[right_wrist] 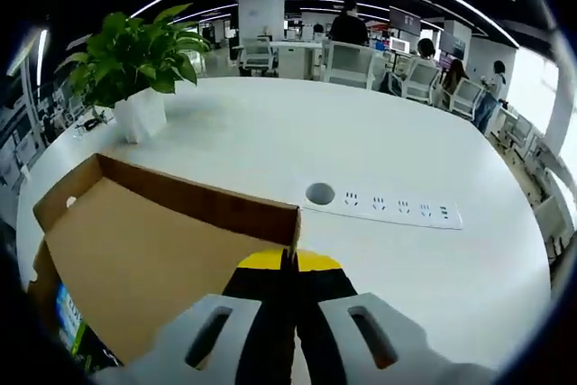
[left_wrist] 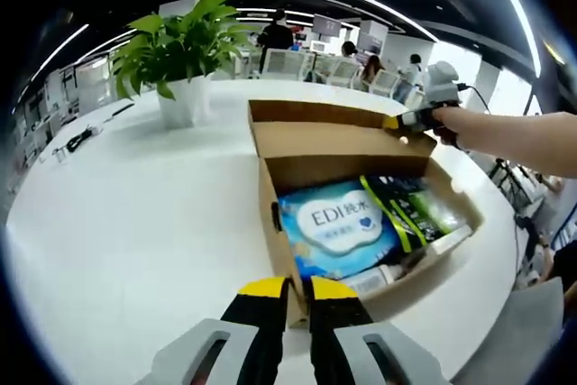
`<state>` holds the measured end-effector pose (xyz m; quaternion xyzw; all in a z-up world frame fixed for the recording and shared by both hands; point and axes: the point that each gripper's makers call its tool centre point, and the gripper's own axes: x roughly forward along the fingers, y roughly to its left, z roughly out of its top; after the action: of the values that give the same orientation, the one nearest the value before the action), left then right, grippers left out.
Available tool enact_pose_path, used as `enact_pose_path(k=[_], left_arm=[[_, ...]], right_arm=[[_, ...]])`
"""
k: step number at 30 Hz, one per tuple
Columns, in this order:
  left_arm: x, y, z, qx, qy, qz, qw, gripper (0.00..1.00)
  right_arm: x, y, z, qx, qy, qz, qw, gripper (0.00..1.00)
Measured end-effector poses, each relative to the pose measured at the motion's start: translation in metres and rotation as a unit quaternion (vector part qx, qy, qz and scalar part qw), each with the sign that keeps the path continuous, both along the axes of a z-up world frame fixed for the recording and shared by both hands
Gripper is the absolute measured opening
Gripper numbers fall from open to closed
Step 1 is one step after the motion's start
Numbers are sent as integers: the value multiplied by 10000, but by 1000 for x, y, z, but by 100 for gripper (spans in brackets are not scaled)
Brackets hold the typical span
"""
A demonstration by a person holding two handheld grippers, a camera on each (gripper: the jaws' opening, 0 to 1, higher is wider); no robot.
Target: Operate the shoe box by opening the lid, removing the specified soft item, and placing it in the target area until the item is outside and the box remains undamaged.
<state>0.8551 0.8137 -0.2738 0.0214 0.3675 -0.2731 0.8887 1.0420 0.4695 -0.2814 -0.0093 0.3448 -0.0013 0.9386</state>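
Cardboard lid (right_wrist: 135, 250) edge pinched by right gripper (right_wrist: 290, 263), apparently closed

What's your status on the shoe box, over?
Right gripper shut on lid, holding it open. Left gripper shut at shoe box near edge, empty. Blue soft pack inside, unobstructed.

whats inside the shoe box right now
Inside the shoe box: a blue EDI pack, a dark green and black pack, and a white pack at the front edge. Anything beneath them is covered.
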Motion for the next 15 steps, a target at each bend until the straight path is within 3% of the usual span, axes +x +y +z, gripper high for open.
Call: enact_pose_path(k=[9, 15], left_arm=[[0, 0, 0, -21, 16, -3, 10000, 8], [-1, 1, 0, -49, 2, 25, 10000, 8]], right_arm=[[-3, 1, -20, 204, 338, -25, 9992, 0], [-5, 5, -37, 483, 803, -8, 9956, 1]])
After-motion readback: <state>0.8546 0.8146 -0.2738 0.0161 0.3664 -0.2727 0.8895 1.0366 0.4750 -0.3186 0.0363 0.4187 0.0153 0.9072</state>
